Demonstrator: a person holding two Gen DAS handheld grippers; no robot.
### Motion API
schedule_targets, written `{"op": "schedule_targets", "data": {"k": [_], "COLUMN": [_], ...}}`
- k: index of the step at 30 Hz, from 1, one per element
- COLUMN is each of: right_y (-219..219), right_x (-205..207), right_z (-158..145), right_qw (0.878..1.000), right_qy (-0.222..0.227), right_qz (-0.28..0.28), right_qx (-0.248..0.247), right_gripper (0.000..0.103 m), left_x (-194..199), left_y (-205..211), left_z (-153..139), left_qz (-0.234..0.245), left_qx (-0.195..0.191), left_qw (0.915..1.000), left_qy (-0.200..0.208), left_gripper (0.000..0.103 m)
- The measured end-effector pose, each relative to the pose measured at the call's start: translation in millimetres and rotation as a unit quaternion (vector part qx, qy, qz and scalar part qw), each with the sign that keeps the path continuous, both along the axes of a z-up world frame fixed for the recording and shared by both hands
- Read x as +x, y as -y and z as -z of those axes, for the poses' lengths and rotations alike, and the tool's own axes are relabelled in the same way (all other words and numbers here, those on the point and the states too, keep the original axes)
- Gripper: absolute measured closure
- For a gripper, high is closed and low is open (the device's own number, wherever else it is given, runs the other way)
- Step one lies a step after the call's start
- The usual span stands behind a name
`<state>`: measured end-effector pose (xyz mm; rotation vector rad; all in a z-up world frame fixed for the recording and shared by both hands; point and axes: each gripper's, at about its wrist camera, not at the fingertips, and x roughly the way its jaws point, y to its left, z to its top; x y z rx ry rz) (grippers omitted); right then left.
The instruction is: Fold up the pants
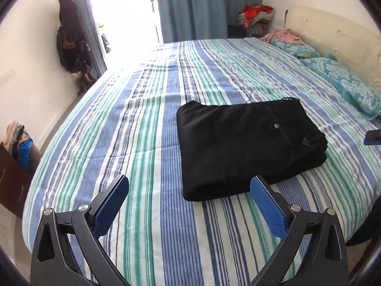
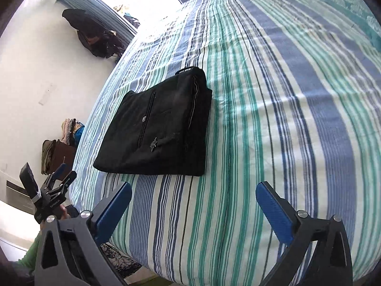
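Black pants (image 1: 250, 147) lie folded in a compact rectangle on the striped bed (image 1: 133, 128), left gripper (image 1: 189, 190) and right gripper (image 2: 194, 196) both with jaws released and empty, so lift straight away without snagging the stack

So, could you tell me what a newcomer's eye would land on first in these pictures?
The folded black pants stand out first, a neat dark bundle lying on the blue, green and white striped bedspread. Next come the blue-padded jaws of the left gripper and right gripper, both wide open and empty near the pants.
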<state>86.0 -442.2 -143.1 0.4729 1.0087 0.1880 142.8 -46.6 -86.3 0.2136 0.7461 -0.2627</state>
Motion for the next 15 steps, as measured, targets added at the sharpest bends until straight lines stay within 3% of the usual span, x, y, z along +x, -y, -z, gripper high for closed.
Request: {"op": "schedule_targets", "data": {"k": [4, 8, 10, 12, 15], "right_y": [-21.2, -59.4, -83.8, -108.7, -134.3], "right_x": [-35.8, -52.3, -63.4, -72.6, -90.8], "right_z": [-67.5, -112.4, -117.8, -111.8, -98.7], "right_qw": [0.985, 0.971, 0.962, 0.956, 0.960], "right_qy": [0.070, 0.112, 0.108, 0.108, 0.096], "right_qz": [0.044, 0.061, 0.064, 0.060, 0.054], "right_qx": [-0.150, -0.200, -0.241, -0.267, -0.257], "right_gripper": [0.000, 0.000, 0.000, 0.000, 0.000], "left_x": [6.6, -11.3, -27.4, -39.7, -58.2], "left_y": [13.5, 15.1, 12.4, 13.8, 11.6], "left_z": [-43.8, -74.2, -78.3, -76.0, -70.4], "left_qz": [-0.053, -0.069, -0.083, -0.077, -0.084], "left_qx": [0.011, 0.028, 0.032, 0.034, 0.038], "left_qw": [0.9985, 0.9971, 0.9958, 0.9965, 0.9956], "left_qy": [0.001, 0.016, 0.021, 0.000, -0.019], "left_gripper": [0.001, 0.001, 0.001, 0.001, 0.001]}}
